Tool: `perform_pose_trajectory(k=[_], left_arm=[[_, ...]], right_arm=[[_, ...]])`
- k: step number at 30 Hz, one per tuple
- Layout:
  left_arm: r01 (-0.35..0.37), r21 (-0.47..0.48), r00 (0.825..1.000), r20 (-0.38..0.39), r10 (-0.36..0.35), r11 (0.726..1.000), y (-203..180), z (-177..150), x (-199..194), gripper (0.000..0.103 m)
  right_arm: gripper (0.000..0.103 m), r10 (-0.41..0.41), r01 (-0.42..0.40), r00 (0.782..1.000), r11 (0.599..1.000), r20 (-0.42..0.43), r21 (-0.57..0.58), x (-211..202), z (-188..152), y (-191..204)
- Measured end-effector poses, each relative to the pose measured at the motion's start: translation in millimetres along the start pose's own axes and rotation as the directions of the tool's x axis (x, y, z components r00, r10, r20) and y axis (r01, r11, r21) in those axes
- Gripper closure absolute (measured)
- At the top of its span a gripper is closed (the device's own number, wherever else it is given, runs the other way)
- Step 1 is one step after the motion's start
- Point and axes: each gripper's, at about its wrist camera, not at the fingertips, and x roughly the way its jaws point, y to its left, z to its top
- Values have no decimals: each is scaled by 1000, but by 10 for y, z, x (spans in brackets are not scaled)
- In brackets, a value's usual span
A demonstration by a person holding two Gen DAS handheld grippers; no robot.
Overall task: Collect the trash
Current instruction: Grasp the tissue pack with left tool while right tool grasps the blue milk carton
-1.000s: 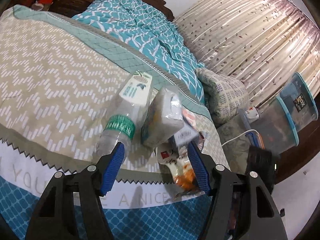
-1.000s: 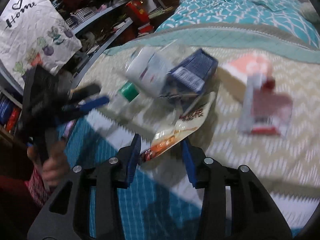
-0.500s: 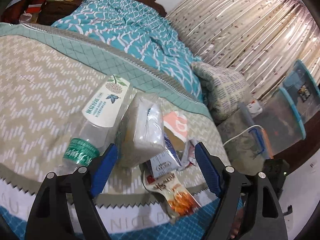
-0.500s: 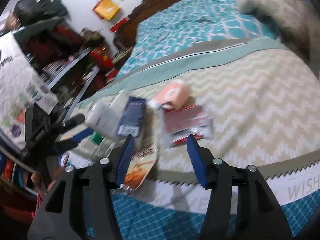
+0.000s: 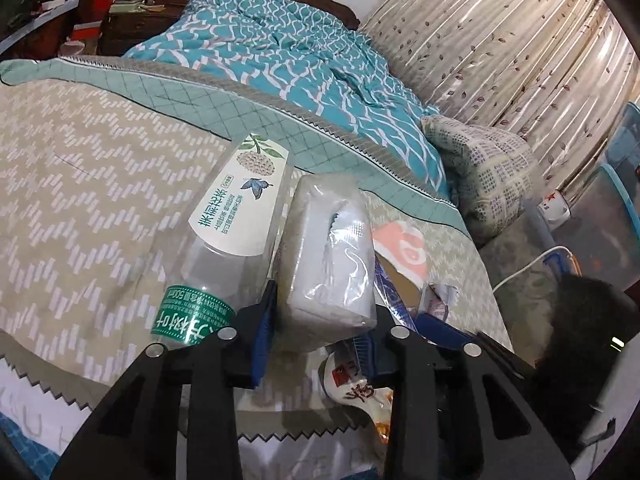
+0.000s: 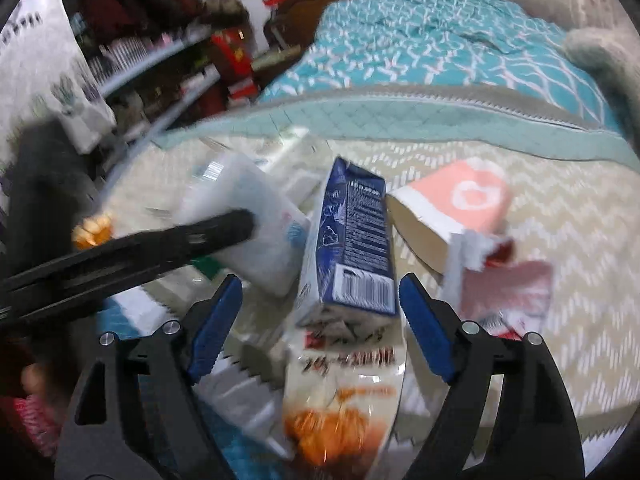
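Left gripper [image 5: 320, 332], lower centre of frame: jaws just closed onto the soft plastic-wrapped grey tissue pack [image 5: 326, 256] on the bed. Right gripper [image 6: 320, 324] just spread apart, straddling the blue-and-white carton [image 6: 352, 248], not touching. Risk: slippery wrap slides free, or the clear plastic bottle [image 5: 224, 248] alongside rolls.

Indoor light is dim and cool. The left wrist view is sharp, with glare on the curtain [image 5: 520, 40] at upper right. The right wrist view smears with motion blur. Fisheye corners go black.
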Motion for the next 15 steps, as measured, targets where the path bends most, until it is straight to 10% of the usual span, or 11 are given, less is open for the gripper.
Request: perform_pose_trajectory(k=[1,9,15], left_arm=[[1,5,1000,9,-1,1000,-10,-11,-45,72],[63,100,992,100,-73,993,-133,-201,-664,73],[248,202,966,16,-257,947,-613,-389,-755,73]], right_arm=[[47,-6,7,1000,1000,-26,8,73,11,-15],[49,76,-80,990,996,120,26,-683,-302,53],[50,-95,69,968,990,233,119,-1484,-1014,-226]])
